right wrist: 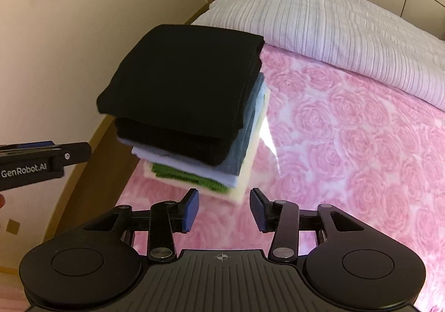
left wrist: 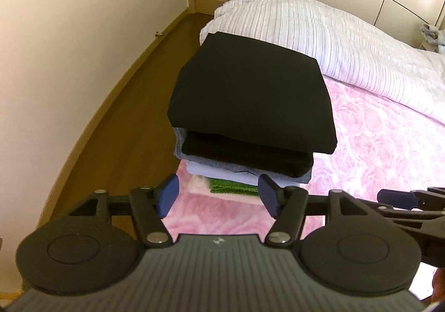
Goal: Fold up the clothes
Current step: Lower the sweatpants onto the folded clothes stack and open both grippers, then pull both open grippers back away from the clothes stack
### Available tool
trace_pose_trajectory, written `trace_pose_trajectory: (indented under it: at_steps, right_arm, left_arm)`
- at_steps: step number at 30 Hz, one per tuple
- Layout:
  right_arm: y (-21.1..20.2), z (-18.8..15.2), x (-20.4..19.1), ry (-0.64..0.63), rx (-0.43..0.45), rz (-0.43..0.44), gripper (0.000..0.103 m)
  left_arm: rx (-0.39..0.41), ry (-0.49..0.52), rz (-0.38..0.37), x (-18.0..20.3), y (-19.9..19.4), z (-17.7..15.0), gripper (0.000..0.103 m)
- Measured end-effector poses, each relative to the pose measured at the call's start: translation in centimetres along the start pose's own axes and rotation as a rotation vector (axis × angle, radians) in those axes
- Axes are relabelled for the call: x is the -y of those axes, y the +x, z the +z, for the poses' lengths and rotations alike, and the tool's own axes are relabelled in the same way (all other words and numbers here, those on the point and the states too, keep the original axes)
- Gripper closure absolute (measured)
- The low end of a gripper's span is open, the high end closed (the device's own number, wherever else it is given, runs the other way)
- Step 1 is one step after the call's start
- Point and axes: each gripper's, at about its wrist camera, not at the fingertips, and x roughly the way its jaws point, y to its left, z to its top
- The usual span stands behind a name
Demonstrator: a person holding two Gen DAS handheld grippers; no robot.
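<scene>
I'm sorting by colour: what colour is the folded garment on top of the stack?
Black. The top folded garment shows best in the right wrist view.

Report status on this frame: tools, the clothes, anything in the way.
Left tool open, empty. Right tool open, empty. Folded stack on pink bedspread, black garment on top. Nothing in the way.

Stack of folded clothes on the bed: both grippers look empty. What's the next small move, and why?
Probably draw both grippers back from the stack of folded clothes and look for another garment. The left gripper and right gripper stand open with nothing between the pads, the black piece on top lies flat, and the pink bedspread shows nothing unfolded in either view.
</scene>
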Motion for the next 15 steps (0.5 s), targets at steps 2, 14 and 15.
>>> trace_pose_trajectory:
  at_steps: [2,14,15]
  right_arm:
    - [-0.3,-0.3,-0.2,-0.007,0.006,0.008,0.054]
    - [-2.1,-1.5,0.4,0.041,0.075,0.006,0.049]
    - [-2.5,-1.6,0.6,0.051,0.088,0.011,0.049]
  left_arm:
    - [0.015,-0.003,0.023,0.3,-0.7,-0.6,0.042]
    - [0.029,-0.058,0.023,0.9,-2.4,-1.7,0.041]
    - [0.022,-0.055,0.017,1.0,-2.4,-1.7,0.042]
